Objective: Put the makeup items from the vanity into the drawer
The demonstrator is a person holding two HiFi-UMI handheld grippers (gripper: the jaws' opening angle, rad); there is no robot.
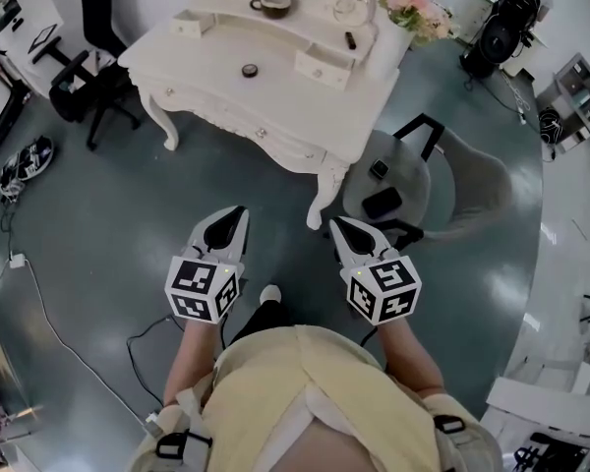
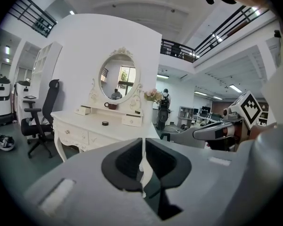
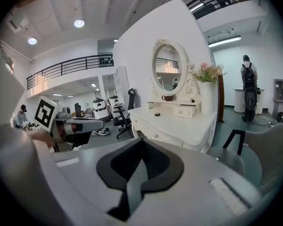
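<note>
Left gripper [image 1: 236,216], right gripper [image 1: 340,226]: jaws stood pressed together, empty, well short of vanity. Round compact [image 1: 249,70] sat mid-tabletop [image 1: 285,101]; dark tube [image 1: 350,39] far right. Best approach: step closer, spread jaws early, pull front drawer [image 2: 74,134] out before any pick.

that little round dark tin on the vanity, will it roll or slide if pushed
The round tin lies flat on the vanity top, so it probably won't roll or tip. Being small, it is likely light and may skid on the smooth white surface.
</note>
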